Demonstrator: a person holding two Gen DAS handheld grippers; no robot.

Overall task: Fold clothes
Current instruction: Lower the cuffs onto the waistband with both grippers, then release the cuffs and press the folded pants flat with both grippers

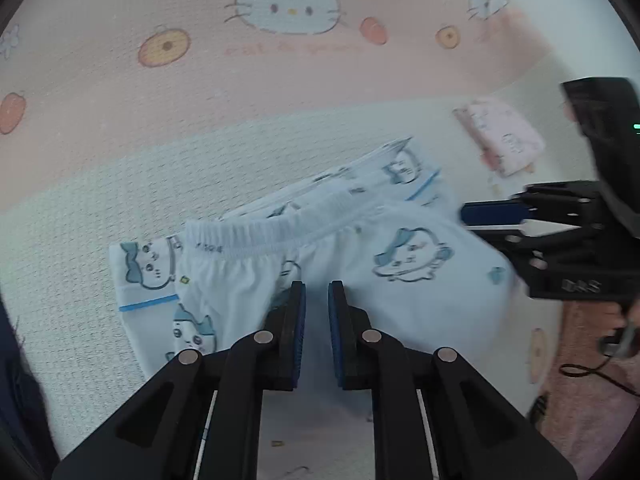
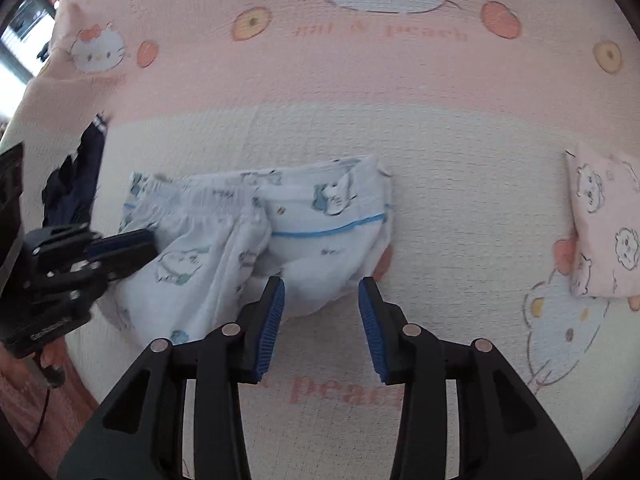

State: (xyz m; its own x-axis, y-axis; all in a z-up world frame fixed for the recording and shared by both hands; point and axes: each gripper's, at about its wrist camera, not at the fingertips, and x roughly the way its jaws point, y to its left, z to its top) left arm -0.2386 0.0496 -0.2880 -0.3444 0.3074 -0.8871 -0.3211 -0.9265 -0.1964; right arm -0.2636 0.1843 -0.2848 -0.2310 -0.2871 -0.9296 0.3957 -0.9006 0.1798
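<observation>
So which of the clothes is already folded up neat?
The pink garment, off to the right by itself, is a tidy folded square. The white and blue pants in the middle are rumpled.

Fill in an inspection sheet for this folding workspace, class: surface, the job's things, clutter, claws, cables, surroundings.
Surface: pink and cream cartoon-print blanket, lying flat.
Job's things: white printed trousers, partly folded, elastic waistband showing; folded pink garment set apart to the right.
Clutter: dark garment at the blanket's left edge.
Claws: left claw nearly closed over the trousers, grip unclear; right claw open at the trousers' near edge.
Cables: black cable beside the blanket.
Surroundings: pinkish rug beyond the blanket.
</observation>
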